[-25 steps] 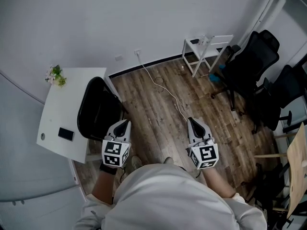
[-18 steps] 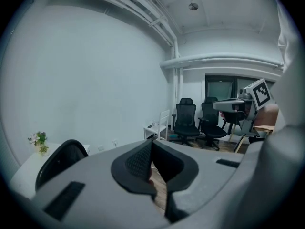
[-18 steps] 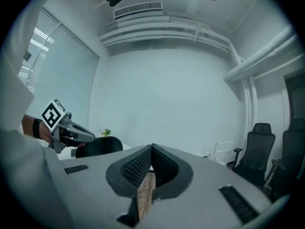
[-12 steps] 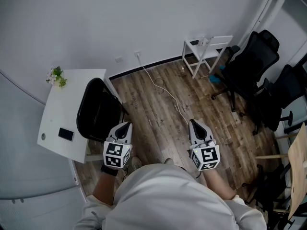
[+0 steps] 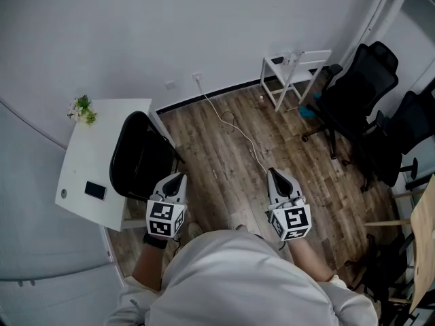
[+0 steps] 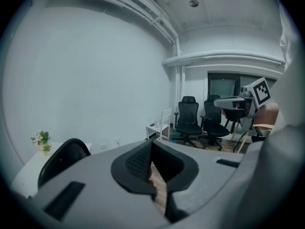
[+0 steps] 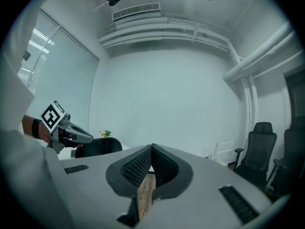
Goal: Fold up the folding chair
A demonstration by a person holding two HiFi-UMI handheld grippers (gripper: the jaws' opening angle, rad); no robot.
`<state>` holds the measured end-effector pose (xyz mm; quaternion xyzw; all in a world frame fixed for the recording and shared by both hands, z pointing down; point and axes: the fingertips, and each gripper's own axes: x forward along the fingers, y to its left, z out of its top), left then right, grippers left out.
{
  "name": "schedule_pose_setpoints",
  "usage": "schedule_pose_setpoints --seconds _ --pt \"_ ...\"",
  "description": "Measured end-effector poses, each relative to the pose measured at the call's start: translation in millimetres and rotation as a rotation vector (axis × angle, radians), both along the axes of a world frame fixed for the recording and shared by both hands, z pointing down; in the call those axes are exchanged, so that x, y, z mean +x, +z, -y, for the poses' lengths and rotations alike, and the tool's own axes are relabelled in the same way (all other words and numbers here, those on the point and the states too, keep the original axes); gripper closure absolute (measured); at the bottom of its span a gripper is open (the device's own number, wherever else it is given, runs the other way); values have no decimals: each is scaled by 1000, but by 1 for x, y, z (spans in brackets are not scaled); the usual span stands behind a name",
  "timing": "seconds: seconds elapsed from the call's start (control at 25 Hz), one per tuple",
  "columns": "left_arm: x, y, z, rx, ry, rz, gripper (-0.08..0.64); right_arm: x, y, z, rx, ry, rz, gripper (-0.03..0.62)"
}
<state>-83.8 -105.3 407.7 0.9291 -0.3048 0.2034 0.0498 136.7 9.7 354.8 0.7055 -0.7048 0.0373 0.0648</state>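
A black chair [image 5: 139,158] with a rounded back stands pushed against the white table [image 5: 85,158] at the left; its back also shows in the left gripper view [image 6: 64,157] and the right gripper view [image 7: 97,147]. My left gripper [image 5: 178,177] hovers just right of that chair, shut and empty. My right gripper [image 5: 273,172] hangs over the wooden floor to the right, shut and empty. In each gripper view the jaws meet with nothing between them: left gripper [image 6: 151,143], right gripper [image 7: 152,148]. A white slatted chair or stand [image 5: 293,70] sits by the far wall.
The table carries a small flower pot [image 5: 81,107] and a dark phone [image 5: 95,190]. A white cable [image 5: 234,128] runs across the floor from a wall socket. Black office chairs [image 5: 357,90] crowd the right side. A wooden panel [image 5: 423,229] leans at the far right.
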Motion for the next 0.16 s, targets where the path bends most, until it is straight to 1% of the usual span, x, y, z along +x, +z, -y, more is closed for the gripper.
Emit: schedule_pose_setpoints --seconds 0.16 --pt "4 -1 2 -1 -6 5 552 5 -2 3 2 -5 -4 577"
